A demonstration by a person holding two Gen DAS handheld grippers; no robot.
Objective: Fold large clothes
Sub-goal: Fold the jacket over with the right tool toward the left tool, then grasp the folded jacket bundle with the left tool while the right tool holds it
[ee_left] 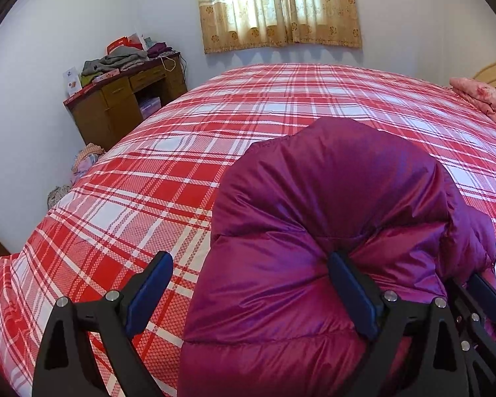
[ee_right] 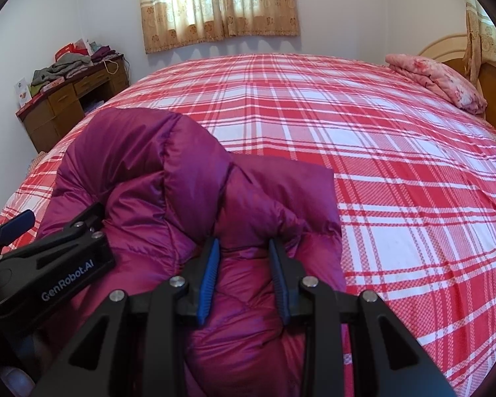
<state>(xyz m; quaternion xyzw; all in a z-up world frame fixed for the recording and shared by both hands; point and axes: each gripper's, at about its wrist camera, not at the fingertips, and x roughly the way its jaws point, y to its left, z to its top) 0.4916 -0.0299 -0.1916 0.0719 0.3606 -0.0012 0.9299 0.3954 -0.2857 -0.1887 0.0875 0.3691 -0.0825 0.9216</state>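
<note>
Bed: one, under a red plaid cover, taking most of both views. I use it as the folding ground because a bulky garment needs that much flat room.

Jacket: one, purple, quilted and puffy, lying on the near part of the bed, bunched into a mound. It looks part-folded, with one flat panel sticking out on the right in the right wrist view; I judge the padding keeps it from lying flat.

Desk: one, wooden, in the far left corner, its surface piled with folded clothes, too small to count.

Curtain: one pair over the window.

Pink bedding: one bundle by the headboard, well apart from the jacket.

Left gripper: one, jaws spread wide; one finger rests on the jacket, the other over bare cover, gripping nothing.

Right gripper: one, jaws partly apart with jacket bulging between them; whether it truly pinches, I cannot tell.
</note>
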